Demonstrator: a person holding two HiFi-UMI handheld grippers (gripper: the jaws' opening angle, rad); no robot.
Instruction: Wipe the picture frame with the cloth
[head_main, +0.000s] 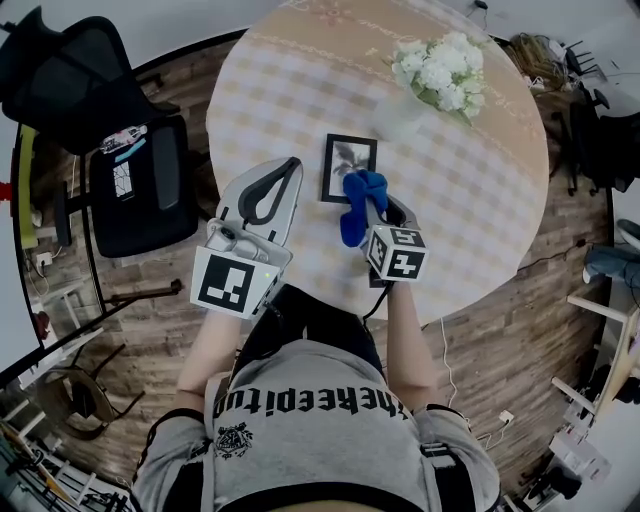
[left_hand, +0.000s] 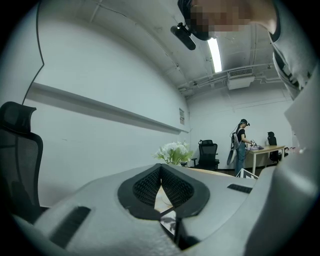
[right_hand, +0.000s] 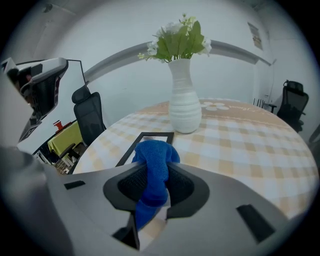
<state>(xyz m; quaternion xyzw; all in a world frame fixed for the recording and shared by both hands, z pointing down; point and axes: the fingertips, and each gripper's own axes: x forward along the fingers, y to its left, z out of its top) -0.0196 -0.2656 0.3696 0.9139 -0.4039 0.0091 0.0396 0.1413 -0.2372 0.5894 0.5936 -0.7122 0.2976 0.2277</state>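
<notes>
A small black picture frame (head_main: 347, 160) lies flat on the checked round table (head_main: 470, 200). My right gripper (head_main: 372, 203) is shut on a blue cloth (head_main: 358, 208), which bunches over the frame's near right corner. In the right gripper view the cloth (right_hand: 153, 170) hangs down between the pads, with the frame (right_hand: 157, 134) just beyond it. My left gripper (head_main: 292, 165) hovers left of the frame, tilted upward, its jaws shut on nothing. The left gripper view shows its fingertips (left_hand: 161, 169) meeting.
A white vase of white flowers (head_main: 440, 70) stands beyond the frame to the right, and its vase (right_hand: 185, 112) is close behind the frame. A black office chair (head_main: 140, 180) sits left of the table. The table's near edge is by the person's body.
</notes>
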